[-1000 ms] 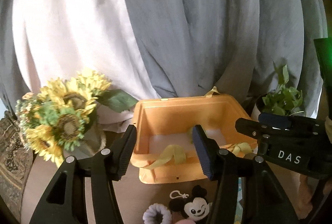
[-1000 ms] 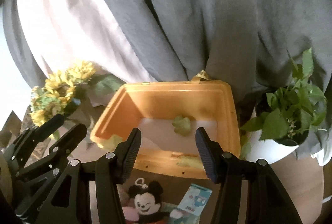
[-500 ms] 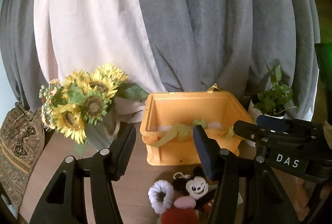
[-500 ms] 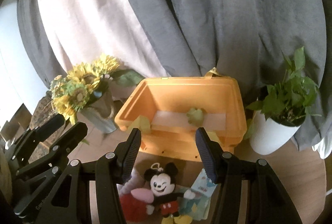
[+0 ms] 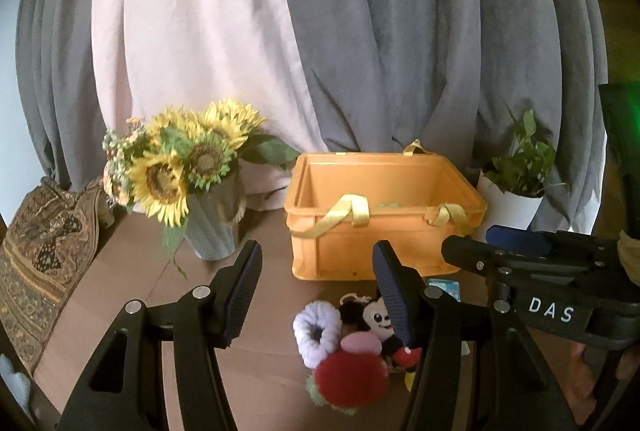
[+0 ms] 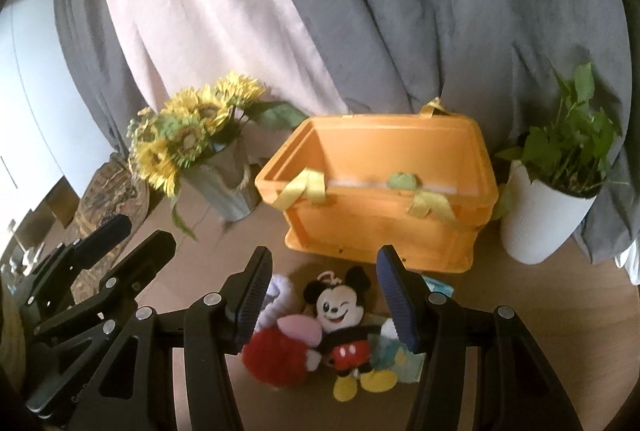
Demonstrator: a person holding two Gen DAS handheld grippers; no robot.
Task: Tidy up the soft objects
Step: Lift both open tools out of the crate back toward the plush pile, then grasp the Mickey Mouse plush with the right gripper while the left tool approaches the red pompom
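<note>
Orange bin, left wrist view: crate (image 5: 384, 227) stands open-topped at the back of the surface (image 5: 256, 371), yellow strap handles draped over its front rim; something pale green barely shows inside.
Toy pile, left view: white scrunchie (image 5: 318, 329), red pompom (image 5: 352, 375) and mouse plush (image 5: 378, 315) lie clustered just in front of the crate, likely awaiting binning.
Left tool (image 5: 316, 287): spread wide, grasping nothing.
Bin contents, right wrist view: one green soft item (image 6: 404, 181) against the near wall.
Right tool (image 6: 320, 295): released, its fingers framing the plush, probably the next pick.
</note>
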